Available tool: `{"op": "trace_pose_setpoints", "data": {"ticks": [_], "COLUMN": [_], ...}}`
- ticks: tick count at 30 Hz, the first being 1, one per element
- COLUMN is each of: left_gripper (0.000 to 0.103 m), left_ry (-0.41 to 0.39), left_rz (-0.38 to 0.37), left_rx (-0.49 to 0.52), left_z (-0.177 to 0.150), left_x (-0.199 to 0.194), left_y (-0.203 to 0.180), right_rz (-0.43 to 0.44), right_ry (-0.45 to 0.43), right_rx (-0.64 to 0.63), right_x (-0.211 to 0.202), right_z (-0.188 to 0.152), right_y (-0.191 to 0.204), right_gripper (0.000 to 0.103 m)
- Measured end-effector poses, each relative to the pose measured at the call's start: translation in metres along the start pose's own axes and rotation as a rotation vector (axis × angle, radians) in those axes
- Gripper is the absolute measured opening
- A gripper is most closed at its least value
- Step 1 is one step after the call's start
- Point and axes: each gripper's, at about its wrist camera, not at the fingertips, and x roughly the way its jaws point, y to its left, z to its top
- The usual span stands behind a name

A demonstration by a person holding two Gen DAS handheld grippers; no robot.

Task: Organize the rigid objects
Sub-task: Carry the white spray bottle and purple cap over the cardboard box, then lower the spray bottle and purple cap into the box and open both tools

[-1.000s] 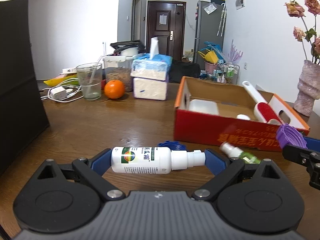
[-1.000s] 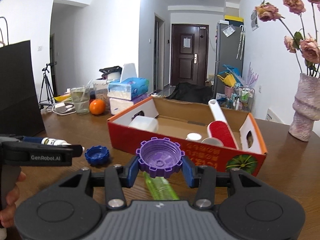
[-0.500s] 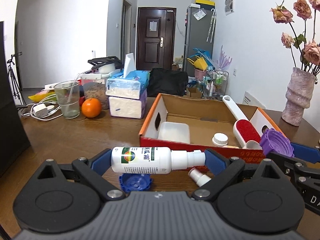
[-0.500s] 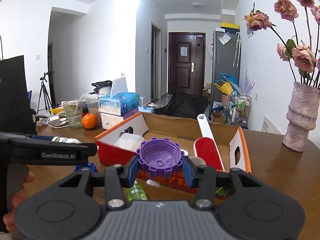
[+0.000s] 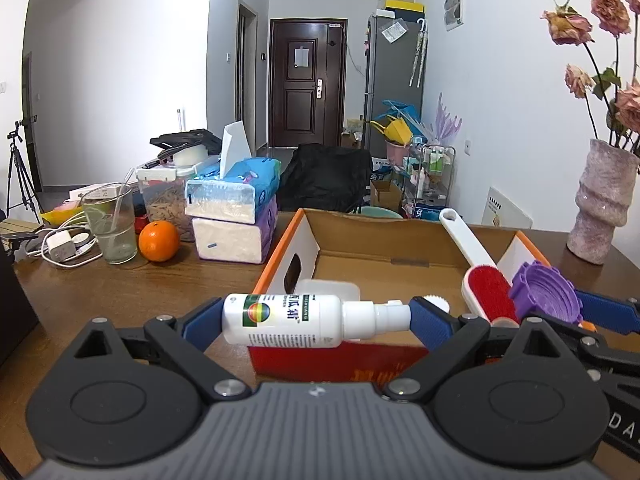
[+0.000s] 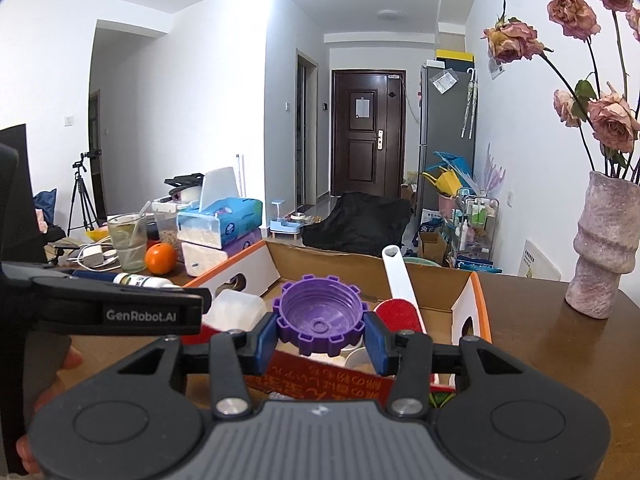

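Setting: lived-in home, dining/living area opening onto an entrance hall.

Evidence: dark panelled front door at the end of a white-walled hall; grey fridge beside it with papers stuck on and umbrellas hung on its side; wooden bench loaded with household clutter: stacked tissue packs, an orange, a drinking glass with a straw, a charger and cables; vase of dried roses at the bench's right end; wire rack of bottles on the floor by the wall; camera tripod in a side doorway.
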Motion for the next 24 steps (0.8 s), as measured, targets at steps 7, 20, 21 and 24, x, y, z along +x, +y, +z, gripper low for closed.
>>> {"op": "trace_pose_setpoints", "data": {"ticks": [7, 20, 21, 24], "left_gripper": [0.098, 0.098, 0.098, 0.098], "left_ry": [-0.001, 0.011, 0.013, 0.019], "left_rz": [0.009, -0.005, -0.005, -0.003], "left_rx": [-0.018, -0.017, -0.016, -0.003], "left_z": [0.013, 0.031, 0.031, 0.031], "left_x": [0.023, 0.071, 0.074, 0.083], "left_y": [-0.004, -0.016, -0.017, -0.021], "right_rz": [-0.009, -0.039, -0.04, -0.036], "right_ry": [-0.002, -0.004, 0.001, 0.015], "right_rx": [-0.009, 0.036, 0.036, 0.045], "right_x": [0.02, 0.066, 0.07, 0.081], "right_z": [0.01, 0.016, 0.015, 0.013], "right_y": [-0.007, -0.03, -0.031, -0.034], "right_gripper": [0.046, 0.046, 0.046, 0.046]}}
